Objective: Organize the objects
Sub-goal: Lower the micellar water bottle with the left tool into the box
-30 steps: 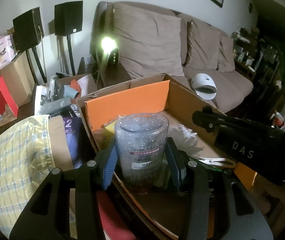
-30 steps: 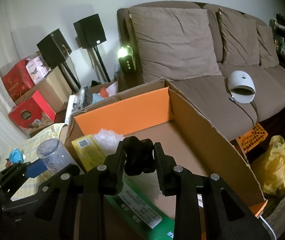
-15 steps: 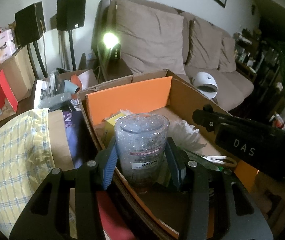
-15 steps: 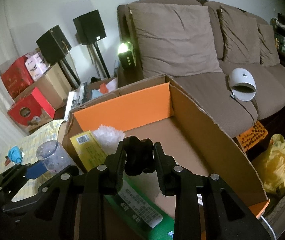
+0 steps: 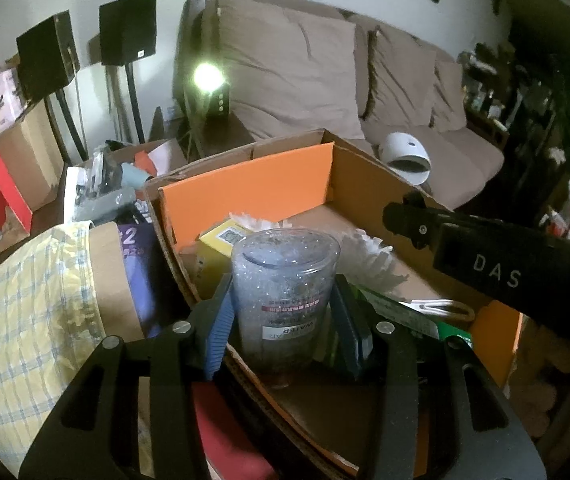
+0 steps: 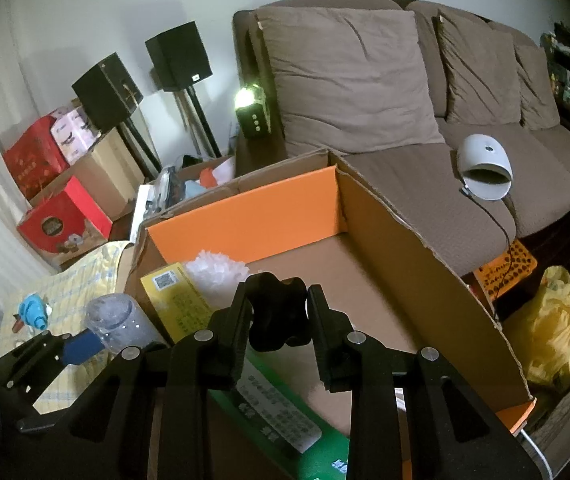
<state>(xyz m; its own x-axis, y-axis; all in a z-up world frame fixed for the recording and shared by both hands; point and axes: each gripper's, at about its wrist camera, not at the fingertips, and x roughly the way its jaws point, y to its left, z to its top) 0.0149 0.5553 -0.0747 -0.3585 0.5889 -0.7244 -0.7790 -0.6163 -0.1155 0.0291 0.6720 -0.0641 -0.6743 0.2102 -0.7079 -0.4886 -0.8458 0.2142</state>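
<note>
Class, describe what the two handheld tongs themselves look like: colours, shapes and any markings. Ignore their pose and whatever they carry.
Both tongs are matte black, with two angular fingers that have slot cut-outs and round silver screw heads. The left tongs carry ribbed blue pads on the inner faces. The right tongs have black pads, and their body shows white "DAS" lettering in the left wrist view. No cables, sleeves or hands are visible.

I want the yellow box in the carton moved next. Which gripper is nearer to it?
Left. The left gripper, holding the clear cup, sits right beside the yellow box. The right gripper, clamping a black knob, hangs further toward the carton's middle.
</note>
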